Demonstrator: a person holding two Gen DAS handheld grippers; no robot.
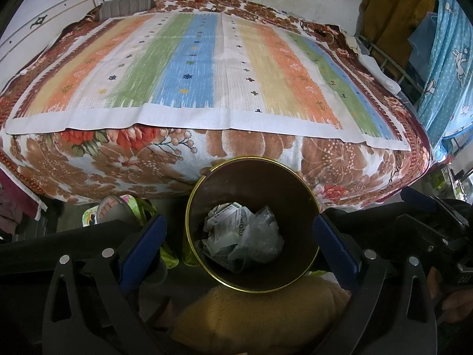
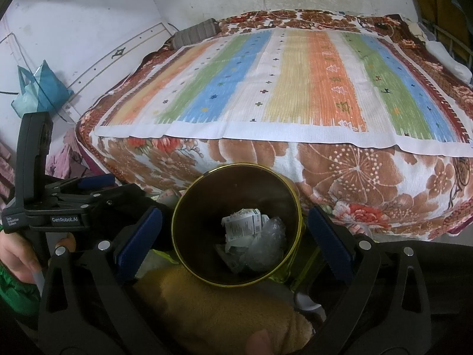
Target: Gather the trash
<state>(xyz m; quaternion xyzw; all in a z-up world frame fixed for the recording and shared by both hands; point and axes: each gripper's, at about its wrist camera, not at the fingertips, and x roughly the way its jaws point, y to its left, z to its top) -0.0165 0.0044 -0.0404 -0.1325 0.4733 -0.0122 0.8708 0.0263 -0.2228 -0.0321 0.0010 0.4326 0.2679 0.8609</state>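
A dark round trash bin with a gold rim (image 1: pixel 192 207) stands on the floor at the foot of the bed; it also shows in the right wrist view (image 2: pixel 177 207). Inside lie crumpled paper boxes (image 1: pixel 227 222) (image 2: pixel 242 222) and clear plastic wrap (image 1: pixel 263 236) (image 2: pixel 266 239). My left gripper (image 1: pixel 239 233) is open and empty, above the bin mouth, one blue finger on each side. My right gripper (image 2: pixel 235 230) is open and empty, also above the bin. The left gripper's body (image 2: pixel 38 207) shows at the left of the right wrist view.
A bed with a floral blanket (image 1: pixel 147 159) and a striped mat (image 1: pixel 189 68) fills the view beyond the bin. A tan fleece garment (image 1: pixel 257 316) lies below the bin. A slipper (image 1: pixel 112 207) sits left of it. Blue cloth (image 1: pixel 446 68) hangs at the right. A teal bag (image 2: pixel 41 85) hangs on the left wall.
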